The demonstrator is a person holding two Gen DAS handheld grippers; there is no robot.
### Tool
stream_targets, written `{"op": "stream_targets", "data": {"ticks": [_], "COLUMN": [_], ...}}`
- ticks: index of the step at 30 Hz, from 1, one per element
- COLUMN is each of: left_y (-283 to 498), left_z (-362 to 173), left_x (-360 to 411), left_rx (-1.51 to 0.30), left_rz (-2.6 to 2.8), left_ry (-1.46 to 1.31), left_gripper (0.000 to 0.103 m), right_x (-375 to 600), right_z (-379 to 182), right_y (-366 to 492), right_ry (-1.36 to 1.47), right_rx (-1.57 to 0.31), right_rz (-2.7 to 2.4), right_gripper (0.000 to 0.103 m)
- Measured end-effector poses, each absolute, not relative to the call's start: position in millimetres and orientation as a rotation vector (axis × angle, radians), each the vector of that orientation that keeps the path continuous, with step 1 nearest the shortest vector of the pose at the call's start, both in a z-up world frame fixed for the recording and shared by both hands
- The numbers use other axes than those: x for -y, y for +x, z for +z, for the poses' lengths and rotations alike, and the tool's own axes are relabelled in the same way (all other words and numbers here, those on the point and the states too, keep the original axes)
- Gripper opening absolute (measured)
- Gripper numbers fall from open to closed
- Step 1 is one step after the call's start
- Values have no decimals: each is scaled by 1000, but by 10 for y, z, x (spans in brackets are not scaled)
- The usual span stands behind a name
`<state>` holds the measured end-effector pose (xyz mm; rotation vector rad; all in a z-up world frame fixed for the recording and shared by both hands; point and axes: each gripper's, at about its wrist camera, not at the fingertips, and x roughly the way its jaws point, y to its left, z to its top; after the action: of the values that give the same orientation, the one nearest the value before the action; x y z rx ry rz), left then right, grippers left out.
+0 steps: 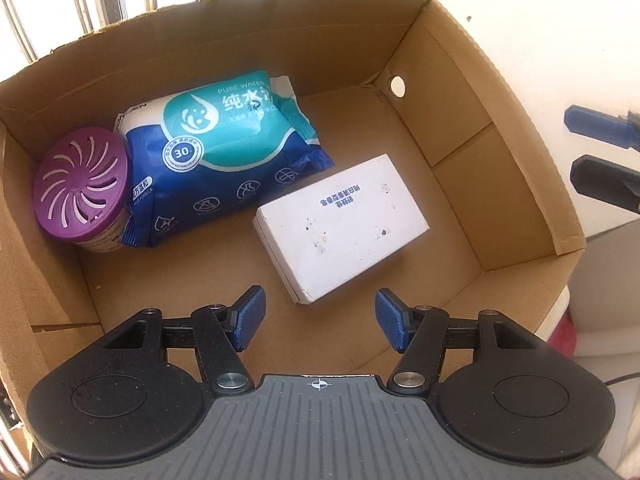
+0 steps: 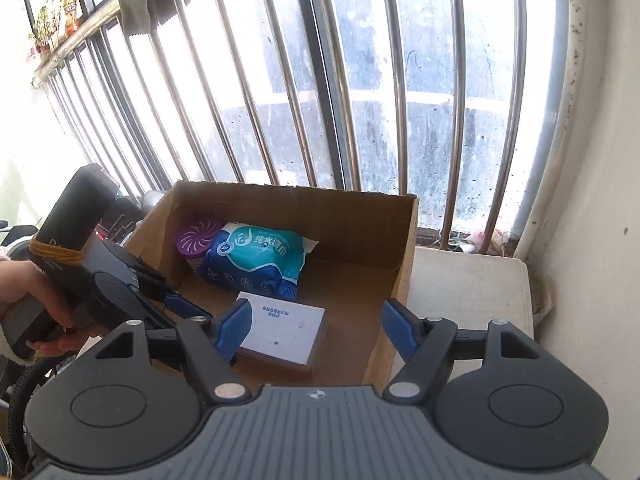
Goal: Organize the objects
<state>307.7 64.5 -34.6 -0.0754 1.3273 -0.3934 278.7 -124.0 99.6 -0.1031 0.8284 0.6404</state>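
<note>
An open cardboard box [image 1: 240,40] [image 2: 360,220] holds three things. A purple-lidded air freshener [image 1: 80,188] [image 2: 199,240] stands in its far left corner. A blue and teal wet wipes pack [image 1: 216,152] [image 2: 260,256] lies against it. A flat white box [image 1: 340,224] [image 2: 284,332] lies on the floor nearer me. My left gripper [image 1: 320,312] [image 2: 176,304] hangs open over the near edge, pointing down, with nothing between its pads. My right gripper [image 2: 316,326] [image 1: 600,152] is open and empty, outside the box's right wall in the left wrist view.
Metal window bars [image 2: 360,80] rise right behind the box. The box sits on a white surface [image 2: 468,288] that extends to the right, ending at a white wall. A person's hand [image 2: 24,300] holds the left gripper's handle. A cloth [image 2: 138,4] hangs on the upper rail.
</note>
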Motion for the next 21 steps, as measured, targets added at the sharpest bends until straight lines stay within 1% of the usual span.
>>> {"op": "stream_targets", "data": {"ticks": [4,5,7,8,9,10,12,13,14,15,18,20,21], "left_y": [3117,3132,3179,3204,3231,3242,3257,3271,3292,3311,3351,3328,3296], "left_z": [-430,-414,-396,-401,-421,-420,-414,-413,-409,-403,-390,-329,-268], "left_x": [-509,-474,-462,-457,-433,-405,-346,-321,-301,-292,-223,-170,-134], "left_rx": [-1350,-1338,-1327,-1335,-1342,-1340,-1337,-1334,-1329,-1317,-1300,-1265,-1243], "left_rz": [-415,-408,-389,-386,-395,-406,-419,-426,-421,-412,-420,-414,-404], "left_ry": [-74,-57,-69,-81,-94,-90,-103,-114,-127,-146,-162,-100,-39], "left_gripper": [54,51,40,36,36,36,35,34,30,30,30,31,34], "right_x": [1373,1387,1424,1440,1460,1464,1497,1499,1499,1479,1439,1420,1418], "right_z": [837,791,675,627,583,531,451,426,394,360,365,370,370], "right_y": [2934,2965,3024,3054,3075,3110,3134,3138,3135,3117,3041,3025,3027], "right_ry": [-82,-78,-51,-29,-10,-3,28,34,36,30,-17,-34,-36], "right_rx": [-856,-869,-894,-897,-893,-909,-923,-931,-937,-945,-916,-910,-908], "right_rz": [601,603,623,630,633,639,646,653,667,679,676,675,675], "right_gripper": [75,74,70,64,59,58,43,41,38,36,36,36,36]}}
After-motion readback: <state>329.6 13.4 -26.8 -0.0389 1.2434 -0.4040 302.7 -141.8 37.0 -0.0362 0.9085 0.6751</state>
